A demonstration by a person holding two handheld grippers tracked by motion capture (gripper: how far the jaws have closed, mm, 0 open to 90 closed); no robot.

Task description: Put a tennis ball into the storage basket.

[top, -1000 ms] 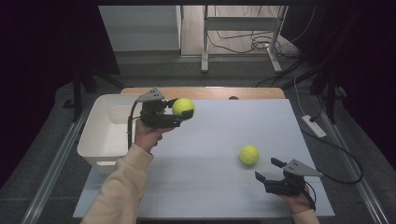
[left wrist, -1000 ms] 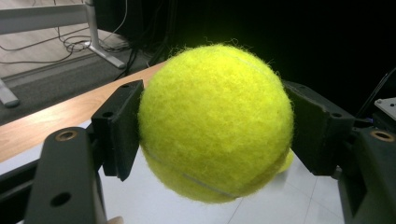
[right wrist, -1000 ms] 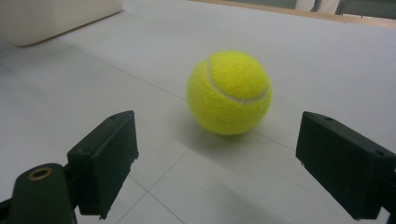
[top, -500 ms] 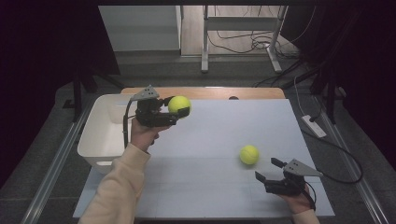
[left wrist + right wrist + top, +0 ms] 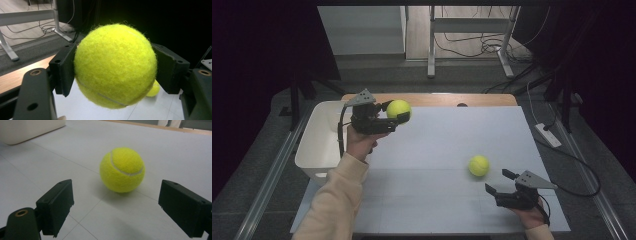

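My left gripper (image 5: pixel 398 118), clenched on the first tennis ball (image 5: pixel 399 109), has drifted left toward the white bin (image 5: pixel 314 150) — release pending; right gripper (image 5: pixel 502 182) gapes, empty, before the second ball (image 5: pixel 479 165).

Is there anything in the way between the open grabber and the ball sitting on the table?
No. The right gripper is open, and only bare table lies between it and the ball.

Two yellow tennis balls: one tennis ball (image 5: pixel 398 109) up near the bin, the other tennis ball (image 5: pixel 478 165) on the mat. One white plastic bin (image 5: pixel 314 150), one white table mat (image 5: pixel 447 200), two handheld grippers.
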